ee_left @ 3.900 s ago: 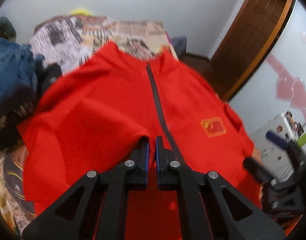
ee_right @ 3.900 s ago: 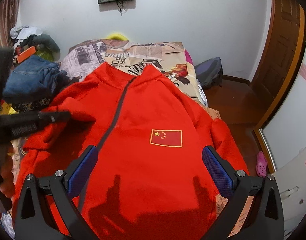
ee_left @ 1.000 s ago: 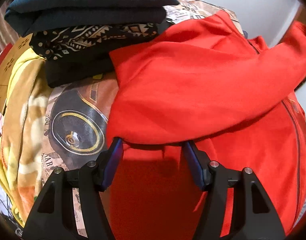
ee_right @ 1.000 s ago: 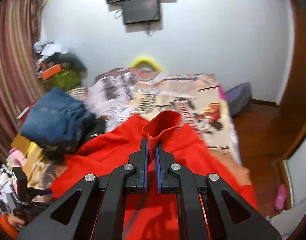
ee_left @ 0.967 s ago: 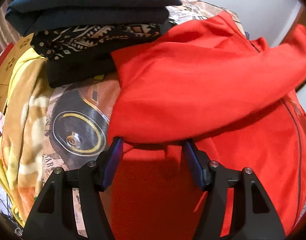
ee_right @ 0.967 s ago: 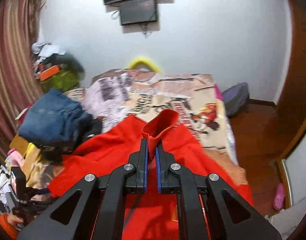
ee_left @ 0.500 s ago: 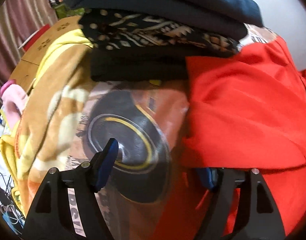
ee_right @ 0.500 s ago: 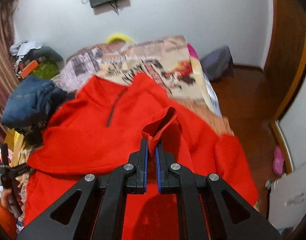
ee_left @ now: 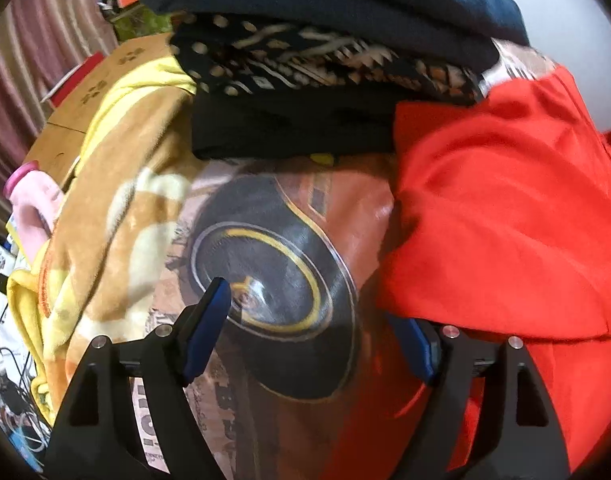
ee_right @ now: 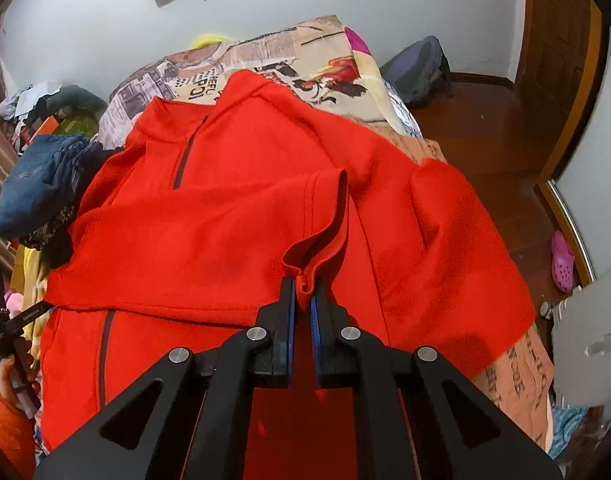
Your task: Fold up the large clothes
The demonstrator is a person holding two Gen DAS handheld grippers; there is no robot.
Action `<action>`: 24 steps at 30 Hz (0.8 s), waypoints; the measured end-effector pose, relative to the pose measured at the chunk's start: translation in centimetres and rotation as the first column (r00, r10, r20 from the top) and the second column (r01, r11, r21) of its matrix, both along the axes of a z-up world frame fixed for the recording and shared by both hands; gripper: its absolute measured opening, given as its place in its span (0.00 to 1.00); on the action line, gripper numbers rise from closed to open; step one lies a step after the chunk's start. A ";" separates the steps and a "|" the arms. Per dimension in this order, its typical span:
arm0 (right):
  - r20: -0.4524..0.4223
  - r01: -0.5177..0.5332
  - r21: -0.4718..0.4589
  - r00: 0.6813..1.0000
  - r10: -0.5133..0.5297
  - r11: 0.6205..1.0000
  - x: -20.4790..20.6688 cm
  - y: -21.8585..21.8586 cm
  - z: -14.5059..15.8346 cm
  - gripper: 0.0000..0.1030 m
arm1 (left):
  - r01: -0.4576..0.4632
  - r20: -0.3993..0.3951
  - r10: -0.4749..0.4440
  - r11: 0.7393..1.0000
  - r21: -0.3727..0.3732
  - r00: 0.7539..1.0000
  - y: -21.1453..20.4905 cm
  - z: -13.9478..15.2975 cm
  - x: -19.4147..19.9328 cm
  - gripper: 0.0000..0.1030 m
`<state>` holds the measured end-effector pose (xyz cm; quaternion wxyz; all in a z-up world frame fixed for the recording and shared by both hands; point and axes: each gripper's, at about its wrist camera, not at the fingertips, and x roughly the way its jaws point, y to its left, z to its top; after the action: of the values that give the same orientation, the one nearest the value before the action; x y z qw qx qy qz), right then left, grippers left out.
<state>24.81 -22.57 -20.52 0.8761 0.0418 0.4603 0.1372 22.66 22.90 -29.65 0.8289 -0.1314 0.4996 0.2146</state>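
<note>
Sleeve carried across the jacket

The right gripper (ee_right: 301, 300), jaws pinching the cuff (ee_right: 321, 240), has drawn the sleeve over the red jacket (ee_right: 233, 216) on the bed; the left gripper (ee_left: 317, 328), jaws spread, has apparently drifted beside it.

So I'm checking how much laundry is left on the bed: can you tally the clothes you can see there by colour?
Red: 1, the red jacket, its sleeve cuff pinched in the right gripper
Dark blue: 1, the blue garment on top of the stack
Black patterned: 1, the patterned garment under it
Plain black: 1, the black garment at the bottom
Total: 4
</note>
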 end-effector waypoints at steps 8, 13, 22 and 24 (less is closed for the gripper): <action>-0.017 0.001 -0.052 1.000 -0.002 0.999 -0.6 0.0 -0.1 0.15 | 0.119 -0.040 -0.117 0.992 0.041 0.992 -2.7 0.6 -1.4 0.76; 0.001 0.028 -0.094 1.000 -0.028 0.995 -1.2 -0.8 1.0 0.17 | 0.140 0.003 -0.141 0.989 0.054 0.990 -3.8 3.2 -2.8 0.76; 0.124 0.107 -0.104 0.988 -0.094 0.989 -2.1 -3.4 4.6 0.52 | 0.199 0.149 -0.218 0.971 0.132 0.964 -6.9 10.2 -2.5 0.76; 0.155 0.140 -0.082 0.980 -0.126 0.987 -2.4 -4.5 5.1 0.59 | 0.219 0.180 -0.243 0.965 0.143 0.953 -7.8 11.6 -2.1 0.76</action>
<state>22.40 -27.10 -15.41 0.9163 0.0213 0.3954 0.0595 20.58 15.12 -18.07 0.8999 -0.0418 0.4136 0.1320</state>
